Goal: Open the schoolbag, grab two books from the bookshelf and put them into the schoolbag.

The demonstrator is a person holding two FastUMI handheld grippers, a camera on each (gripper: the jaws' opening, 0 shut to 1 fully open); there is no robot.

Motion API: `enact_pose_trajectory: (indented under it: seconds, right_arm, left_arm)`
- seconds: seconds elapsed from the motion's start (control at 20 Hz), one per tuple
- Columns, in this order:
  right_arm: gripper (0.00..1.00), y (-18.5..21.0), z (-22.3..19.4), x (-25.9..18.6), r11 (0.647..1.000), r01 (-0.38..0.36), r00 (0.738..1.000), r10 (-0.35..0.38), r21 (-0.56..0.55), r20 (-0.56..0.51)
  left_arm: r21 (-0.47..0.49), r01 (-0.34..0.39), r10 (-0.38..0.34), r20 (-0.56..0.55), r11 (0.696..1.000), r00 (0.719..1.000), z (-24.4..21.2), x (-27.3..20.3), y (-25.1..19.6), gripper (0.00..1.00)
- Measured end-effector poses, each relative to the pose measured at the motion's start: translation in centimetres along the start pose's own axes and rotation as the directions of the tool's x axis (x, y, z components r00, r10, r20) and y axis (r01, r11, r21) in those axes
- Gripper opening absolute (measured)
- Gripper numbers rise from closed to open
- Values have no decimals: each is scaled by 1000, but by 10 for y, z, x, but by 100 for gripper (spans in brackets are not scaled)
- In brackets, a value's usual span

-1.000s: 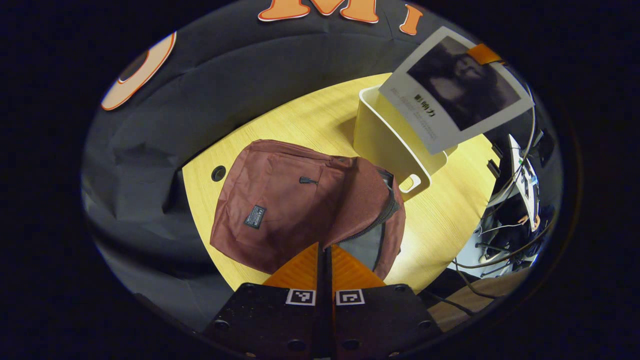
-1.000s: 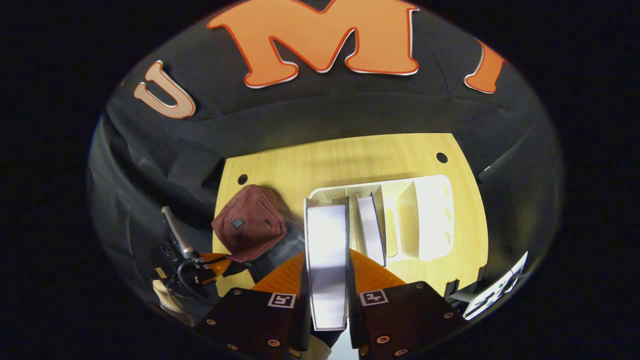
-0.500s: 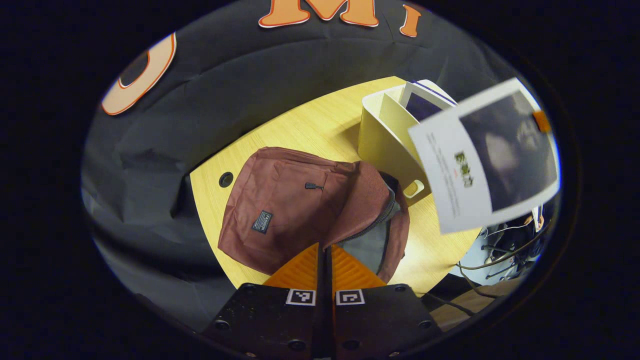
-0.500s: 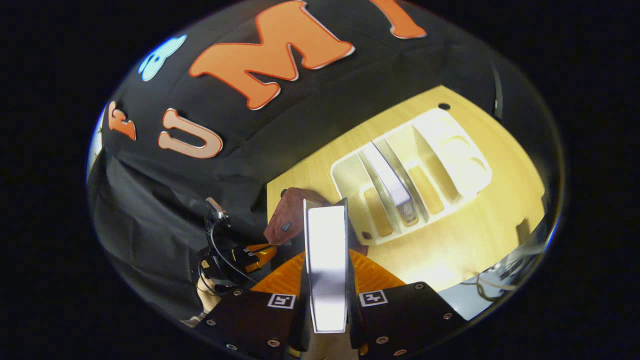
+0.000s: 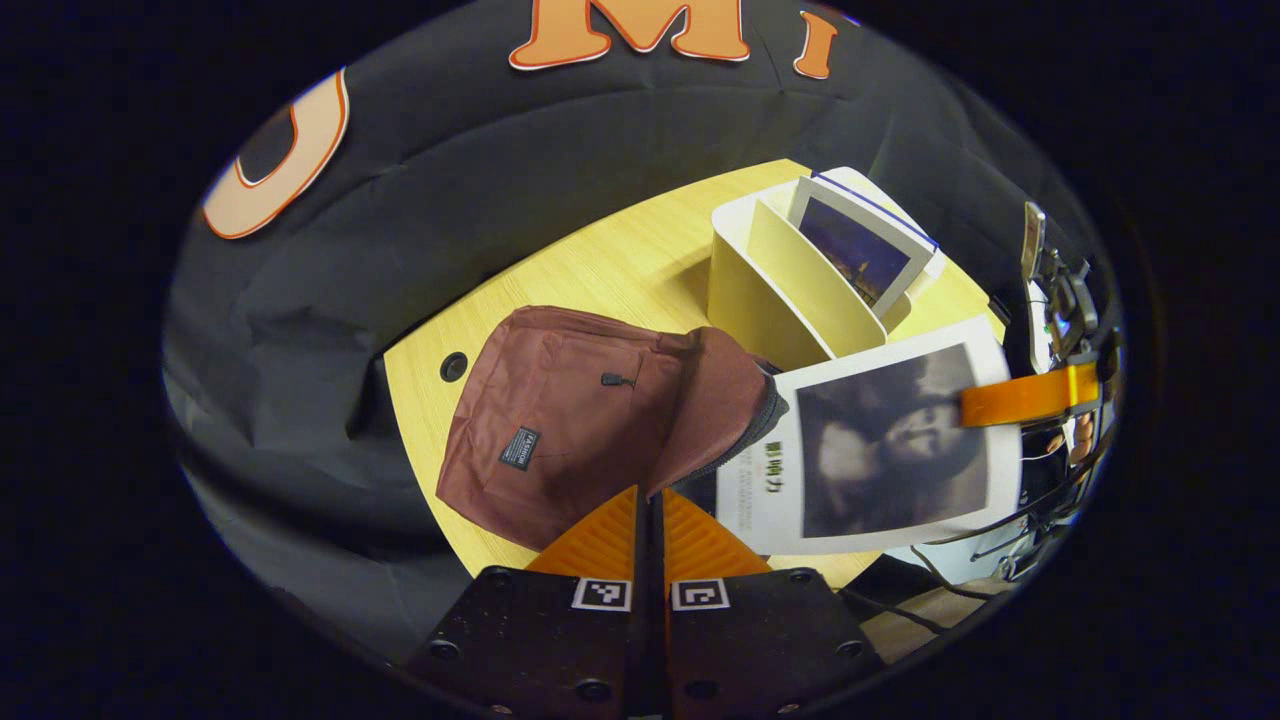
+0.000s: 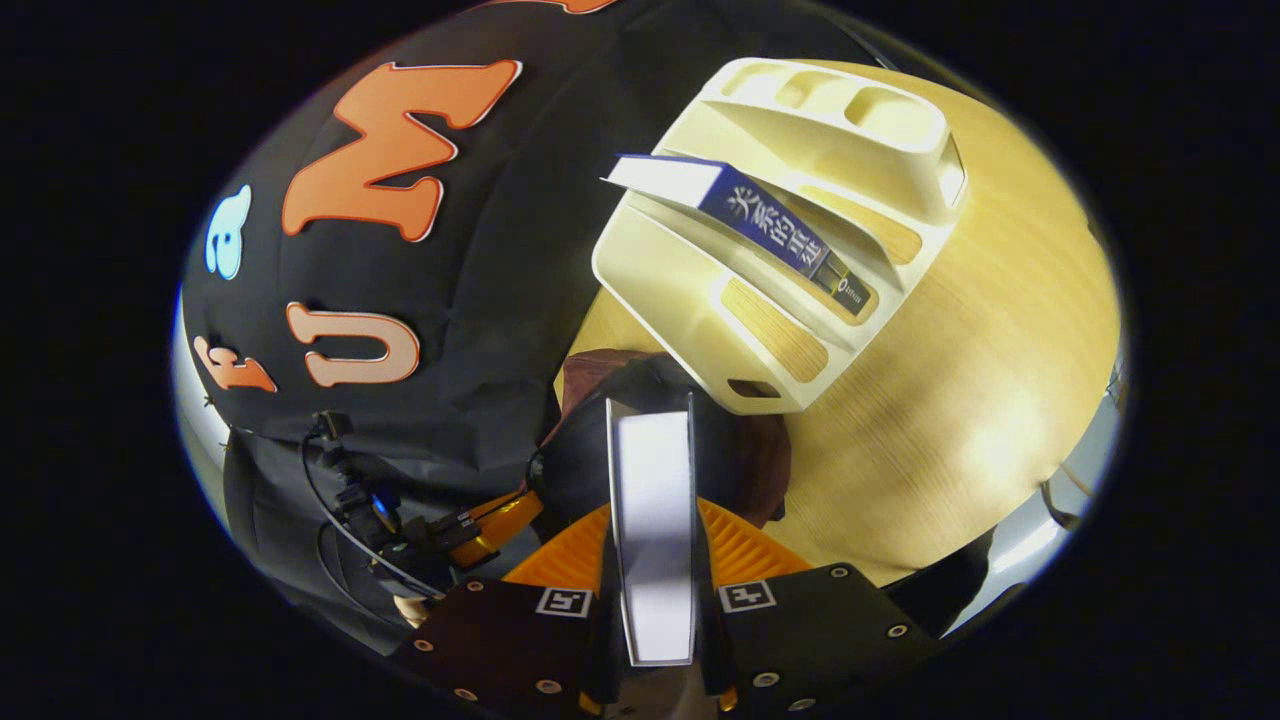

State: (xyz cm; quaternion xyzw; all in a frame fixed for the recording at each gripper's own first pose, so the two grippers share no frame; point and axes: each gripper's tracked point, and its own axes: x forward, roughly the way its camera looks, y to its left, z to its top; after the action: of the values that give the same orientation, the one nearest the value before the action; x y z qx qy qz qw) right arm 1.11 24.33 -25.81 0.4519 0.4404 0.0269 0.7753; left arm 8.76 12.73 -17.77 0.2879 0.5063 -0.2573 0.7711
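Observation:
The maroon schoolbag (image 5: 590, 420) lies on the wooden table, its zipper open on the right side. My left gripper (image 5: 650, 497) is shut on the edge of the bag's flap and holds it up. My right gripper (image 6: 652, 525) is shut on a white book (image 6: 650, 530) with a dark portrait cover (image 5: 880, 440). One of its fingers (image 5: 1020, 400) shows on the cover. The book's far end sits over the bag's dark mouth (image 6: 640, 400). The cream bookshelf (image 5: 780, 290) (image 6: 690, 300) stands behind the bag, and a blue book (image 5: 860, 245) (image 6: 770, 225) leans in one slot.
The table (image 5: 600, 270) (image 6: 950, 400) has a round cable hole (image 5: 453, 366) left of the bag. Cables and equipment (image 5: 1050, 290) hang off the right edge. The booth's black cloth drapes around the table's far and left sides.
My right gripper has carried the white book from above the bookshelf down and left to the bag's opening, tilting it. My left gripper has stayed shut at the flap.

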Motion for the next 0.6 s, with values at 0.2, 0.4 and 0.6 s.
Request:
enact_pose_trajectory:
  seconds: [0.2, 0.4, 0.6]
  right_arm:
    - [31, 3, -6, 47, 999, -24, 999, 22, 41, 40]
    - [31, 16, -13, 88, 998, -43, 998, 40, 48, 54]
    - [31, 29, -21, 117, 999, -41, 997, 39, 31, 63]
  left_arm:
    - [9, -6, 6, 6, 1000, 1000, 4, -5, -7, 1]
    - [24, -16, 15, 14, 1000, 1000, 7, -13, -11, 1]
    - [36, -17, 16, 27, 999, 1000, 12, -19, -15, 1]
